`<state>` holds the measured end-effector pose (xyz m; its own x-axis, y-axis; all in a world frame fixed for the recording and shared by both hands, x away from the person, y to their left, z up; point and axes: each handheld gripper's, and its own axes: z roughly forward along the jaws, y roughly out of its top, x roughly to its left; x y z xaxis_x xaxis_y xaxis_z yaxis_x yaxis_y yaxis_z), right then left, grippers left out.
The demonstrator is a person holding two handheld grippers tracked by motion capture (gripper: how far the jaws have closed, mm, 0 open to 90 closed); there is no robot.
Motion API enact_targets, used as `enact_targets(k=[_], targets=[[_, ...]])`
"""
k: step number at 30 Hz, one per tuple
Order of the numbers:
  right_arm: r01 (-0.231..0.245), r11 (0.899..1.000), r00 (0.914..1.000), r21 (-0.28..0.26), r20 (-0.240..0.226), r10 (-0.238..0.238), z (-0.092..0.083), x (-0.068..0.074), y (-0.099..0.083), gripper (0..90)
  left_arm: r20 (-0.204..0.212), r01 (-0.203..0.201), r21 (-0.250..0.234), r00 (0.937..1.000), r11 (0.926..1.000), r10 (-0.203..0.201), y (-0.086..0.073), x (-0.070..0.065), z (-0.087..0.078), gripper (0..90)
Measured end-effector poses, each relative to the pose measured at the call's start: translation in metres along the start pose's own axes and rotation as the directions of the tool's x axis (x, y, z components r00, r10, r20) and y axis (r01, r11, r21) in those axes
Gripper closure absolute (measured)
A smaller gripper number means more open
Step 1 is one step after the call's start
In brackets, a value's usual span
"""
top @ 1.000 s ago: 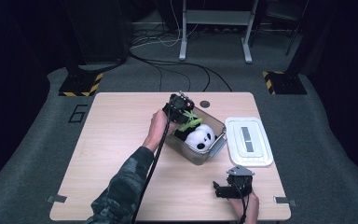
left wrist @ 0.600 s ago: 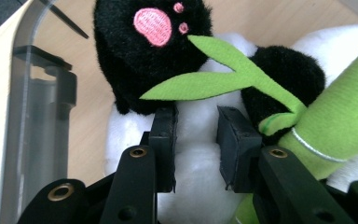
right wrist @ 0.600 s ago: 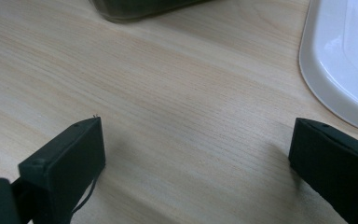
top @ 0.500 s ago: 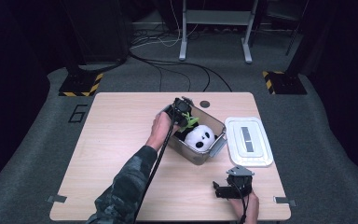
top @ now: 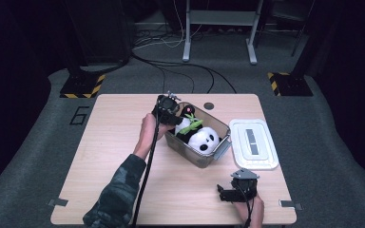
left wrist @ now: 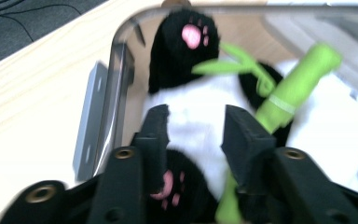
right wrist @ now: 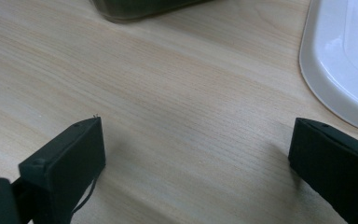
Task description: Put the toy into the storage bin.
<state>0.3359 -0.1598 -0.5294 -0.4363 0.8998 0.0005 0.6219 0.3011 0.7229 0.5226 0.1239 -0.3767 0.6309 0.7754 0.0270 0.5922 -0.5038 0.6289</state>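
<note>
The left gripper is positioned over the rear left corner of the clear plastic bin, which stands near the middle of the wooden table. In the left gripper view its 2 black jaws stand a narrow gap apart over the white belly of the plush panda. Its jaws have just been opening; the white fur lies between them, but the pads do not visibly press on it. The panda lies inside the bin, 1 black foot with a pink sole raised toward the bin's far wall, its white head toward the near right end. A green plush bamboo stalk lies across the panda, just beside the right-hand jaw.

The right gripper rests low at the near right edge of the table, well apart from the bin. In the right gripper view its jaws are spread wide over bare wood, with nothing between them.

The white lid lies flat on the table, just to the right of the bin.
</note>
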Motion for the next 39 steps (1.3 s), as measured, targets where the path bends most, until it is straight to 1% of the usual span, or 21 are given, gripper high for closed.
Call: enact_targets(k=[1,2,4,6,7,8,11,14,16,18,19,21,24,25,27,30,32,33,35,37,39], targets=[[0.003,1.0,1.0,0.001,-0.001,-0.003,0.0,0.0,0.0,2.8,0.001,-0.005,0.016,1.0,0.9999,0.005,-0.003,0.001,0.002,66.2],[0.002,1.0,1.0,0.001,0.0,-0.002,0.0,0.0,0.0,2.8,0.002,0.004,0.02,1.0,0.9998,-0.004,-0.006,0.002,0.006,70.7],[0.003,1.0,1.0,0.001,0.0,-0.003,0.0,0.0,0.0,2.8,-0.004,-0.007,0.032,1.0,0.9995,0.007,-0.009,0.003,0.009,77.3],[0.0,1.0,1.0,0.0,0.003,0.0,0.0,0.0,0.0,2.8,-0.005,-0.011,0.032,0.9999,0.9994,0.011,-0.013,0.001,0.015,81.1],[0.0,1.0,1.0,0.0,0.003,0.0,0.0,0.0,0.0,2.8,-0.009,-0.034,0.055,0.9993,0.9979,0.035,-0.013,-0.001,0.02,83.1],[0.0,1.0,1.0,0.0,0.003,0.0,0.0,0.0,0.0,2.8,-0.019,-0.039,0.076,0.999,0.9964,0.04,-0.013,-0.003,0.025,85.0],[-0.002,1.0,1.0,-0.002,0.006,0.002,0.0,0.0,0.0,2.8,-0.028,-0.044,0.085,0.9986,0.9954,0.046,-0.015,-0.007,0.033,88.7],[-0.001,1.0,1.0,-0.002,0.005,0.002,0.0,0.0,0.0,2.8,-0.015,-0.036,0.077,0.9992,0.9964,0.037,-0.012,-0.005,0.029,85.4],[0.001,1.0,1.0,-0.001,0.003,-0.001,0.0,0.0,0.0,2.8,0.015,-0.015,0.054,0.9998,0.9984,0.015,-0.009,-0.004,0.023,74.1],[0.002,1.0,1.0,-0.001,0.003,-0.002,0.0,0.0,0.0,2.8,0.028,0.002,0.024,0.9996,0.9997,-0.003,-0.005,-0.005,0.019,60.0],[0.001,1.0,1.0,0.0,0.001,-0.001,0.0,0.0,0.0,2.8,0.035,0.006,0.006,0.9994,1.0,-0.006,-0.002,-0.005,0.018,56.9],[-0.002,1.0,1.0,0.0,0.002,0.002,0.0,0.0,0.0,2.8,0.072,0.029,-0.028,0.997,0.9992,-0.027,0.003,-0.003,0.017,50.7],[-0.003,1.0,1.0,0.0,0.003,0.003,0.0,0.0,0.0,2.8,0.085,0.041,-0.075,0.9957,0.9963,-0.035,0.01,-0.003,0.017,46.8],[-0.004,1.0,1.0,0.0,0.0,0.004,0.0,0.0,0.0,2.8,0.085,0.047,-0.086,0.9956,0.9952,-0.04,0.012,-0.003,0.018,46.8],[-0.004,1.0,1.0,0.0,0.0,0.004,0.0,0.0,0.0,2.8,0.093,0.04,-0.112,0.9952,0.9929,-0.029,0.017,-0.003,0.018,46.9],[-0.001,1.0,1.0,-0.001,0.004,0.001,0.0,0.0,0.0,2.8,0.08,0.025,-0.146,0.9967,0.989,-0.013,0.025,-0.004,0.023,47.5],[0.0,1.0,1.0,-0.001,0.004,0.0,0.0,0.0,0.0,2.8,0.068,0.029,-0.146,0.9975,0.9888,-0.019,0.027,-0.005,0.026,49.0],[0.0,1.0,1.0,-0.001,0.004,0.0,0.0,0.0,0.0,2.8,0.064,0.015,-0.14,0.998,0.9901,-0.006,0.03,-0.006,0.034,52.6],[0.0,1.0,1.0,-0.001,0.0,0.0,0.0,0.0,0.0,2.8,0.027,0.018,-0.123,0.9995,0.9923,-0.015,0.032,-0.009,0.045,59.3],[0.001,1.0,1.0,-0.002,0.005,-0.001,0.0,0.0,0.0,2.8,0.023,0.013,-0.118,0.9997,0.993,-0.011,0.032,-0.009,0.048,65.3],[0.0,1.0,1.0,-0.003,0.005,0.0,0.0,0.0,0.0,2.9,-0.007,-0.002,-0.089,1.0,0.996,0.001,0.033,-0.01,0.051,69.6]])
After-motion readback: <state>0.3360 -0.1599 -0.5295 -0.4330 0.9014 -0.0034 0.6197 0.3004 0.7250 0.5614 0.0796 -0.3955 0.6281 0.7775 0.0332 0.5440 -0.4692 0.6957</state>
